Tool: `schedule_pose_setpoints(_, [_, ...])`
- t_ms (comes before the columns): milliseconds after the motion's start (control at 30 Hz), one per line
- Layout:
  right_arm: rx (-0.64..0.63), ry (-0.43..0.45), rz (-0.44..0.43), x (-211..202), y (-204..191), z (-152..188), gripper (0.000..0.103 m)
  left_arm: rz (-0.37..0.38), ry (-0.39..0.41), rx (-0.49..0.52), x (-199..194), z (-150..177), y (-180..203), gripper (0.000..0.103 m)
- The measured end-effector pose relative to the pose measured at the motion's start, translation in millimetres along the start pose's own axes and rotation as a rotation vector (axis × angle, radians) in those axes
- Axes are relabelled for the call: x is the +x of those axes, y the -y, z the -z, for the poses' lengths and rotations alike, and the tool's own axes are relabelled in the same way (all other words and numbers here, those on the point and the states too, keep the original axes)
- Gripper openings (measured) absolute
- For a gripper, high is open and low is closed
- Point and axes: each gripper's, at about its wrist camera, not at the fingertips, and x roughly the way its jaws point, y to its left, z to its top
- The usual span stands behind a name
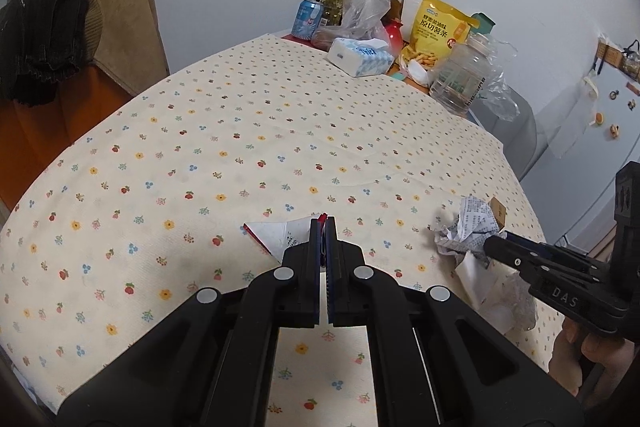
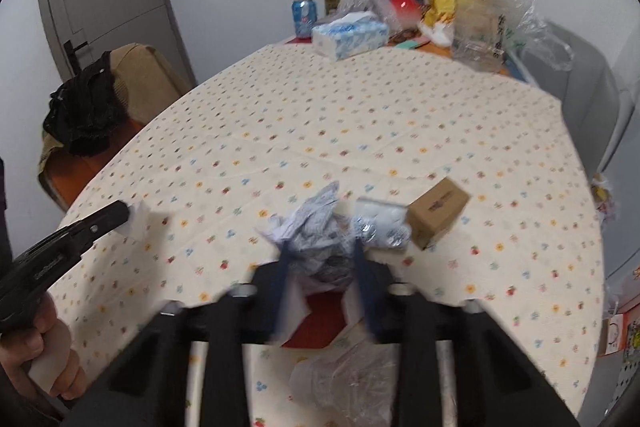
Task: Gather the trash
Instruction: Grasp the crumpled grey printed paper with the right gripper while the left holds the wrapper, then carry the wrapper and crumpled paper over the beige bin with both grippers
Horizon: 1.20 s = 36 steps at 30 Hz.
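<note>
My left gripper (image 1: 323, 223) is shut on a flat white wrapper with a red edge (image 1: 272, 235), just above the flowered tablecloth (image 1: 240, 147). In the right wrist view it (image 2: 127, 213) shows at the left with the white wrapper (image 2: 138, 218) at its tip. My right gripper (image 2: 320, 255) is open around a crumpled printed paper ball (image 2: 316, 231); that view is blurred. In the left view the right gripper (image 1: 490, 243) sits against the paper ball (image 1: 468, 227). A small brown box (image 2: 438, 213), a crinkled clear wrapper (image 2: 380, 223), a red-and-white paper (image 2: 316, 319) and clear plastic (image 2: 348, 383) lie close by.
At the table's far end stand a tissue pack (image 1: 360, 57), a blue can (image 1: 307, 18), a yellow snack bag (image 1: 438, 31), a clear plastic jar (image 1: 464, 75) and plastic bags (image 1: 364, 7). A chair with dark clothes (image 1: 52, 39) stands left. The table edge is near on the right.
</note>
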Motion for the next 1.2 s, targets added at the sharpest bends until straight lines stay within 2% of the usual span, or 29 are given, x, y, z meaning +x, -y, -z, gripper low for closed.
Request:
schedule_pose_setpoints(133, [-0.030,0.021,-0.031,-10.9,-6.8,1.5,0.020,0.004,0.004,0.009,-2.0,0.5,3.3,0.003])
schedule_pose_setpoints(733, [0.042,0.210,-0.079,-114.7,7.5,14.1,0.020,0.068,0.058,0.094,-35.5,-0.6,57.1,0.003])
schedule_pose_setpoints(933, [0.085,0.249,-0.024,-143.1,33.2,32.3,0.020,0.100,0.055,0.134,-39.1,5.1,84.2,0.003])
schedule_pose_setpoints(1200, [0.200,0.232,0.075,-166.3,83.8,72.8,0.020,0.158,0.039,0.202,-35.3,13.8,131.8,0.003])
